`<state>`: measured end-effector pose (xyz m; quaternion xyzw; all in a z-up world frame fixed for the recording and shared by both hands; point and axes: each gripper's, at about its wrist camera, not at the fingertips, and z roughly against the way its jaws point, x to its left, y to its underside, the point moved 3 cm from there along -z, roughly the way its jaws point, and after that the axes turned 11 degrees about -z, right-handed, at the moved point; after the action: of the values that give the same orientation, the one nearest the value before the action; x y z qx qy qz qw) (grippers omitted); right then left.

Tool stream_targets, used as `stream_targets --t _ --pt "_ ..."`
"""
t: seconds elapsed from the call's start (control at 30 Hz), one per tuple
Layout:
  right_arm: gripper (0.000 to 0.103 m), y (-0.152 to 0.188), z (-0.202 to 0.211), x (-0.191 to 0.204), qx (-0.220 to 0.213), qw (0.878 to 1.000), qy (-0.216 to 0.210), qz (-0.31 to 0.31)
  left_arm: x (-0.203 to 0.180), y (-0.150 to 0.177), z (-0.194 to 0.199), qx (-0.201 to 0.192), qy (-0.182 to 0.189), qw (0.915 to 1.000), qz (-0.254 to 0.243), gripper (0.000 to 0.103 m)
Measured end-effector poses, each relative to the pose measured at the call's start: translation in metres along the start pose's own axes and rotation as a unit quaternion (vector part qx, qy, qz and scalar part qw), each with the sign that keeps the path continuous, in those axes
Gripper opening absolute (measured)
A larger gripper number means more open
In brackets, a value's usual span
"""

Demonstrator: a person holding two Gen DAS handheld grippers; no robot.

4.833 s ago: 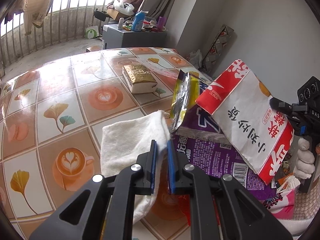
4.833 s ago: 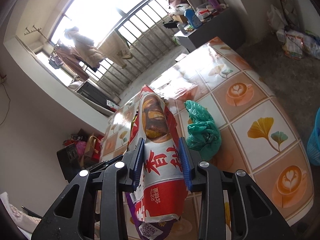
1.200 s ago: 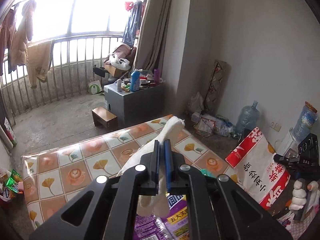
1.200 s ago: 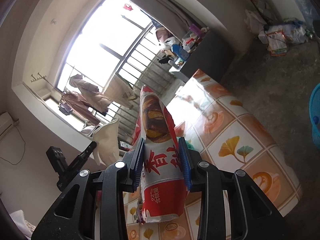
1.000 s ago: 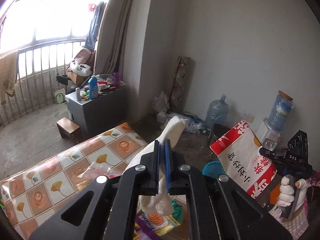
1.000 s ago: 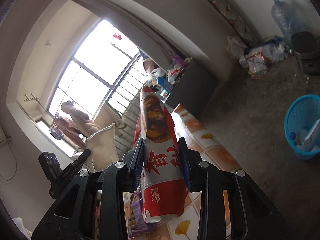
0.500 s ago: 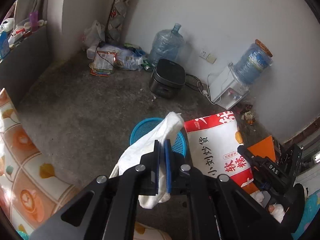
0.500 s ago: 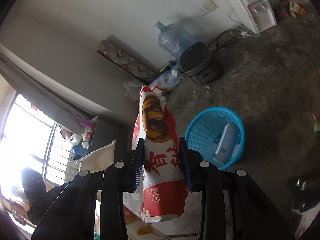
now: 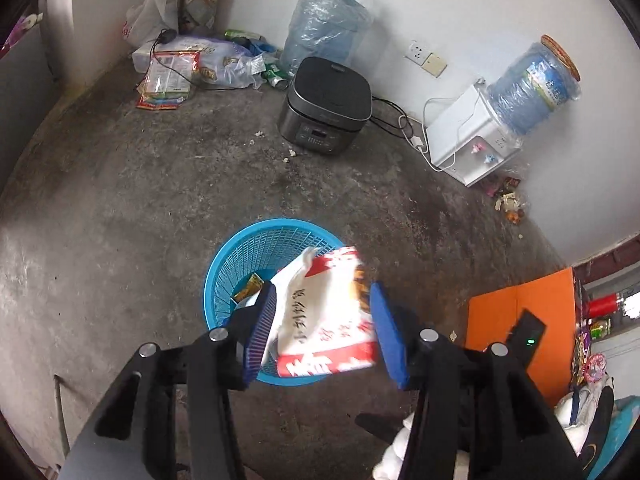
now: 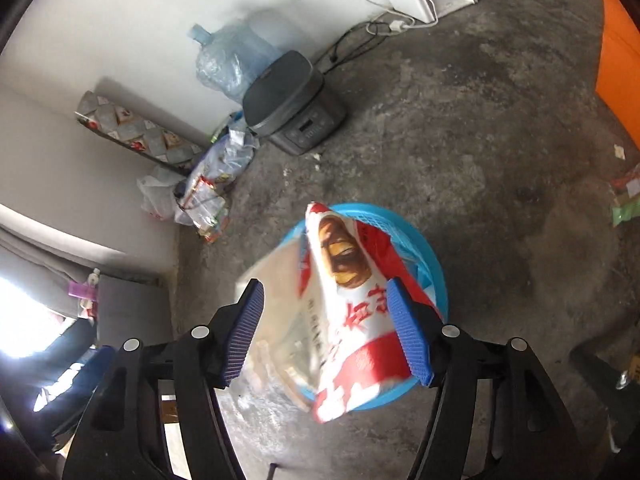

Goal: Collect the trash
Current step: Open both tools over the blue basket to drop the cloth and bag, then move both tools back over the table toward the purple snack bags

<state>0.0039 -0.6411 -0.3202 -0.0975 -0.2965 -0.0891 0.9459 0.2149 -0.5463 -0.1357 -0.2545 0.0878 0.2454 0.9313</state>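
- Both grippers hang above the blue basket point(image 9: 224, 276) on the concrete floor, fingers wide; their jaws have just been opening.
- The red-and-white snack bag point(image 10: 352, 316) sits loose between the right gripper point(image 10: 328, 332) fingers, over the basket.
- Between the left gripper point(image 9: 324, 328) fingers the same bag shows, unpinched, with a white cloth point(image 9: 296, 268) behind it.
- To finish well, stay centred over the basket until everything drops clear.
- The bag bears Chinese characters, too blurred to read.

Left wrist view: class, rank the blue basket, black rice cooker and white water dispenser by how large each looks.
1. blue basket, nearest the camera
2. black rice cooker
3. white water dispenser; close to the cooker, so unsure.
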Motion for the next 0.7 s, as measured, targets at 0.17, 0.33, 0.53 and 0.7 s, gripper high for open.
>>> stream_targets --t 0.17,0.33,0.53,0.7 --pt "0.063 0.011 -0.001 -0.024 0.026 0.999 -0.013 -0.029 0.006 0.008 0.008 -0.007 0.0 1.0 0.0 0.05" --pt "0.063 0.012 0.023 -0.035 0.014 0.999 -0.026 -0.037 0.004 0.007 0.035 -0.035 -0.017 0.9991 -0.015 0.054" --pt "0.063 0.018 0.058 -0.014 -0.005 0.998 -0.059 -0.003 -0.001 0.014 0.087 -0.079 -0.028 0.996 -0.031 0.061" --pt "0.063 0.038 0.099 0.019 -0.031 0.993 -0.091 0.069 -0.002 0.031 0.151 -0.123 -0.035 0.9908 -0.043 0.07"
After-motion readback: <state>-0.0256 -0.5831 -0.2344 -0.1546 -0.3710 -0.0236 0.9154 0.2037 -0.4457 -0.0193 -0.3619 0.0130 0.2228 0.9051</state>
